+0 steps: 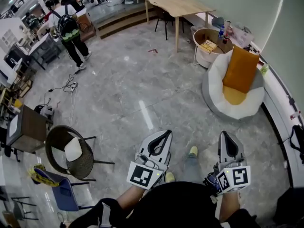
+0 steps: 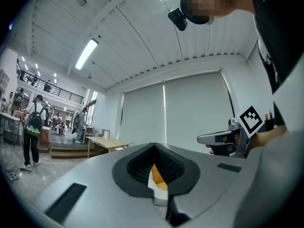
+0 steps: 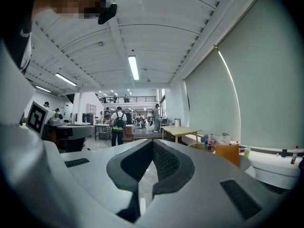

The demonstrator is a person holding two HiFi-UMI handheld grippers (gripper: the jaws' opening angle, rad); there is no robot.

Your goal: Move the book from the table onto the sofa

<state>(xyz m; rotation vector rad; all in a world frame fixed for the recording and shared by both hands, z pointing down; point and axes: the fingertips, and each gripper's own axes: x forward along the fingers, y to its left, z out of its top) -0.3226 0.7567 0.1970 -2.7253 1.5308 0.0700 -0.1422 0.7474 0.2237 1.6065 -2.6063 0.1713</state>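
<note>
Both claws are closest to us, the left gripper [image 1: 167, 133] and the right gripper [image 1: 225, 135], each with its jaws pressed together and nothing between them. We think the book [image 1: 208, 46] is the flat yellow thing on the round table [image 1: 203, 57], just behind the sofa [image 1: 213, 95]. It looks light, thin and stiff, so we would pinch 1 free edge. Bottles [image 1: 221, 31] stand beside it, and an orange cushion [image 1: 241, 69] fills much of the sofa seat.
</note>
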